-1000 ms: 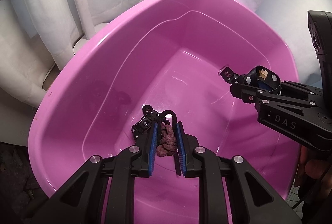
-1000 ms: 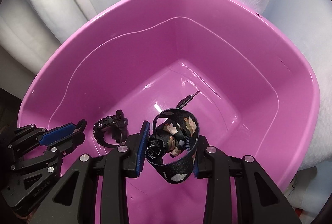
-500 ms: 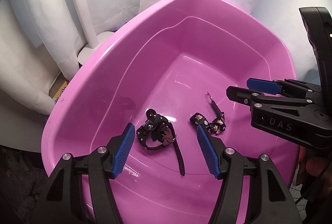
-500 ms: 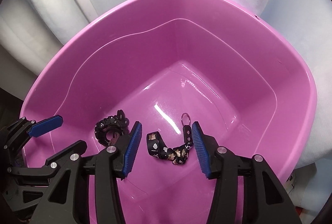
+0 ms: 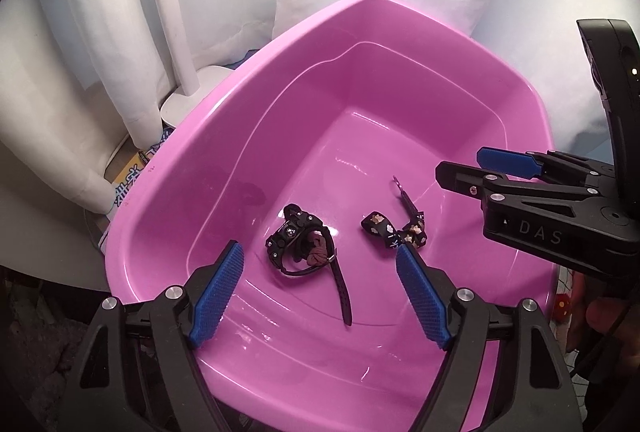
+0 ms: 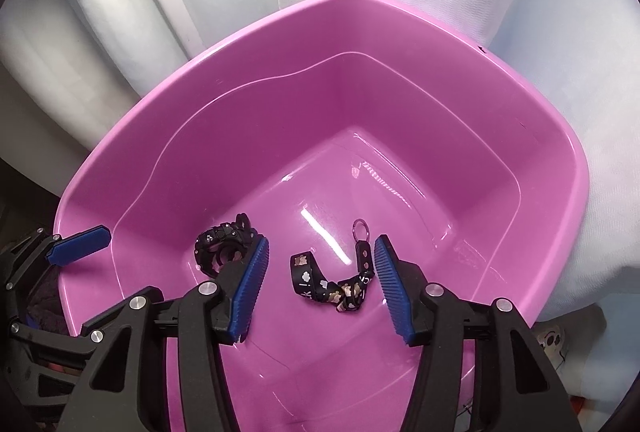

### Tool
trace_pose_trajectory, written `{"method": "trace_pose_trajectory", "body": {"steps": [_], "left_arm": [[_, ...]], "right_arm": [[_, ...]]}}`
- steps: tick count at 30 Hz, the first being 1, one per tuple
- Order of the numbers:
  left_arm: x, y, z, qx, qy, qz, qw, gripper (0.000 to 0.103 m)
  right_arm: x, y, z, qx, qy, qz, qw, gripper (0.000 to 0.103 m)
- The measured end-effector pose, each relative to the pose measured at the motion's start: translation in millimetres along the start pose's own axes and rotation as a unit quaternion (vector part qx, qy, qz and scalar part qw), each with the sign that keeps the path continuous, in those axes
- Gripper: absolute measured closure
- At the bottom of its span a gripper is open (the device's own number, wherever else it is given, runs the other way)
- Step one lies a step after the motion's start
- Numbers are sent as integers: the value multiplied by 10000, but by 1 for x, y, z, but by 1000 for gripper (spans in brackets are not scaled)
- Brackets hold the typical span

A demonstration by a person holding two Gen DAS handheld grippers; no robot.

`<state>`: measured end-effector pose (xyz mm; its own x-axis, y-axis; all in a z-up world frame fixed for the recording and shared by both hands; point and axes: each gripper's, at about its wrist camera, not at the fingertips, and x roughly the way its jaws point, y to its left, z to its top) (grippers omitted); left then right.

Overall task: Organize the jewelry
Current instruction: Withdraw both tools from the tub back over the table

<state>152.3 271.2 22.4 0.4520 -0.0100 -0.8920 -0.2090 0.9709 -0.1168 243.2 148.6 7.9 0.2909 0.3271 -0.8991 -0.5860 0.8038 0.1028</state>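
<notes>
Both pieces lie in the pink tub [image 5: 188,168]: watch [image 5: 298,242] on the floor's left side, patterned strap [image 6: 334,282] near its middle, apart. Left claw [image 5: 320,294] spread wide, empty, above them. Right claw [image 6: 318,282] likewise released. Drop-off looks done; no other jewelry in view.

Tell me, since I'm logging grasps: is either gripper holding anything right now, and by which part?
Nothing is held. The left gripper and right gripper are both open above the pink tub, where the black watch and printed strap lie loose.
</notes>
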Motion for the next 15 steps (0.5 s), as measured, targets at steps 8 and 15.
{"method": "trace_pose_trajectory", "body": {"steps": [8, 15], "left_arm": [[-24, -2, -13, -20, -220, -3, 9998, 25], [-49, -6, -29, -106, -476, 83, 9988, 25]], "right_arm": [[-28, 8, -11, -71, -339, 60, 9994, 49], [-65, 10, -35, -123, -705, 69, 9974, 48]]}}
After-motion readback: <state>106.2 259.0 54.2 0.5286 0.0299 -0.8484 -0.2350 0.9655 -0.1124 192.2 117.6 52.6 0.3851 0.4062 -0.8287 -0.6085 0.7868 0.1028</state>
